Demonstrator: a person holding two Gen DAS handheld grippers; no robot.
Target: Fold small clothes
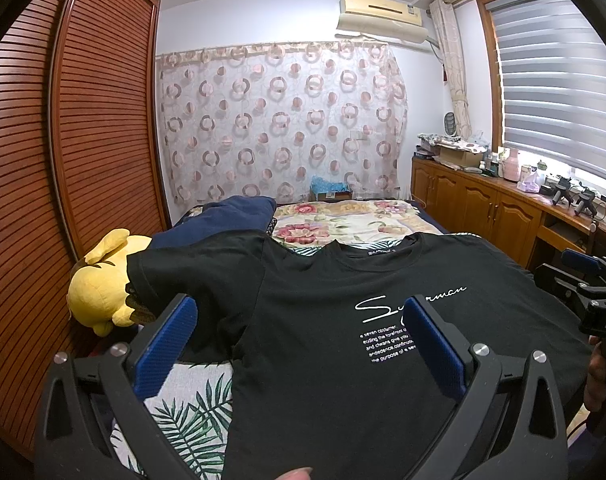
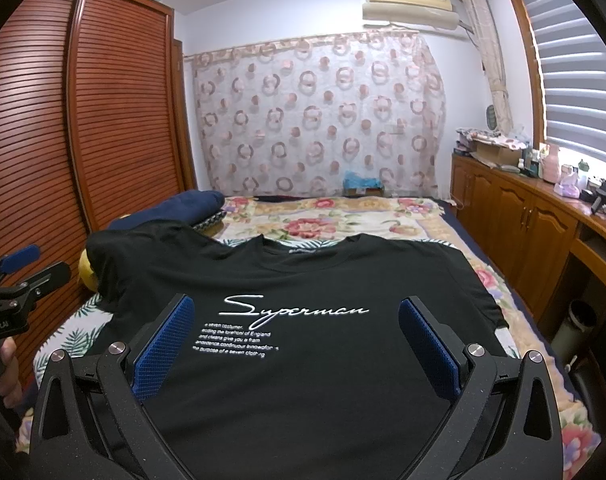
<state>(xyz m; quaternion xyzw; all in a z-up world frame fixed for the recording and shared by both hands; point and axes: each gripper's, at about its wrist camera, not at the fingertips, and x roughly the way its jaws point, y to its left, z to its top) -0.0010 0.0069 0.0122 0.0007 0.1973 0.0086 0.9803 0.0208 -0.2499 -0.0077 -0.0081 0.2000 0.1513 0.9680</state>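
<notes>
step: pre-fold, black cotton T-shirt [image 2: 303, 360] flat | left gripper [image 1: 299, 344], right gripper [image 2: 297, 344]: 2 spread wide, empty | next: pinch a sleeve (likely)

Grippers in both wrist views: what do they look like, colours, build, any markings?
Both match: the left gripper and right gripper have matte black, angular plastic linkages with round silver pivot bolts and blue cross-hatched finger pads. White lettering marks each body, only partly readable. No cables or sleeves show.
</notes>
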